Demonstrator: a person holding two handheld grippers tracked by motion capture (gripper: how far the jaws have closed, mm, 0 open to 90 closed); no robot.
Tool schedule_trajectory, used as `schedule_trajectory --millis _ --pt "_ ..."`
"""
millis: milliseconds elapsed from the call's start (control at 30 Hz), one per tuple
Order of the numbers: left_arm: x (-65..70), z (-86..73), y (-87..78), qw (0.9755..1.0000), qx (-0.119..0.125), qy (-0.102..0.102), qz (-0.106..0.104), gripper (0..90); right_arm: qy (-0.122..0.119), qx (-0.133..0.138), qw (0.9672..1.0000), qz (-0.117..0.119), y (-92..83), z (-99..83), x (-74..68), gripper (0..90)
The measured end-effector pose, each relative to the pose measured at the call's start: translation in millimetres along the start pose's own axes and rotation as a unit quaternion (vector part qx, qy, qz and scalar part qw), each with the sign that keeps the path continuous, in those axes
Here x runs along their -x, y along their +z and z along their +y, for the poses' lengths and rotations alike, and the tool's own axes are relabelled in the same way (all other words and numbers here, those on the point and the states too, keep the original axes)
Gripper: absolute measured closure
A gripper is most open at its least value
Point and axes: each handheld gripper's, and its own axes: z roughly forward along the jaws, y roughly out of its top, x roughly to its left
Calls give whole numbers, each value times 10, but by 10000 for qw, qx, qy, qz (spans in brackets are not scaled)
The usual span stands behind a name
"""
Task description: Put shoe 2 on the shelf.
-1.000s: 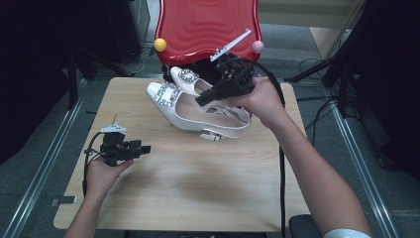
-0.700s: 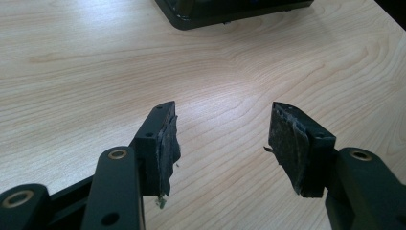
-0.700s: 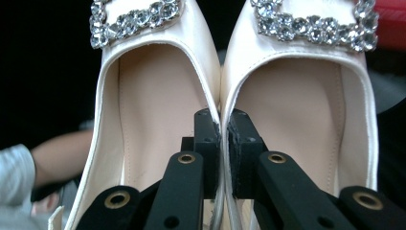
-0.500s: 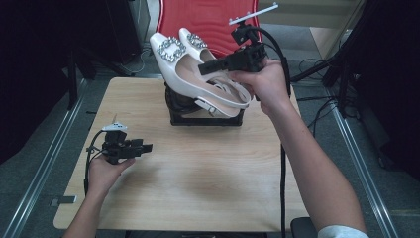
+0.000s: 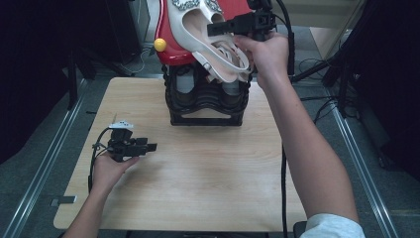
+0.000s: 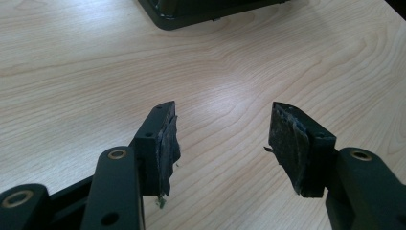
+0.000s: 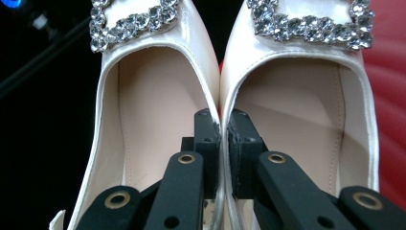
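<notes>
Pinching both inner walls together, the pair of white shoes point(image 7: 220, 110) is held by the right gripper point(image 5: 218, 29) above the black rack point(image 5: 208, 96), placement pending; the left gripper point(image 6: 222, 143) rests spread on the counter point(image 5: 208, 173).

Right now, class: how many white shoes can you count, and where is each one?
2. Both are pinched together by their inner walls in the right claw, raised above the black rack: one shoe on the left of the right gripper view, the other shoe on its right.
</notes>
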Motion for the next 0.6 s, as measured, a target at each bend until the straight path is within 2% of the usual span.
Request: schedule_trajectory --millis 100,233,367,600 --pt "17 14 27 10000 -27 16 -21 433 173 130 9997 -60 -18 75 37 850" --pt "33 27 51 9999 -68 62 -53 433 286 351 9983 -379 -36 190 66 851" --pt "50 36 74 9999 -112 90 -93 433 519 527 9954 -611 -42 327 136 851" --pt "61 31 86 9998 -133 126 -106 436 678 784 9889 -1068 26 525 246 850"
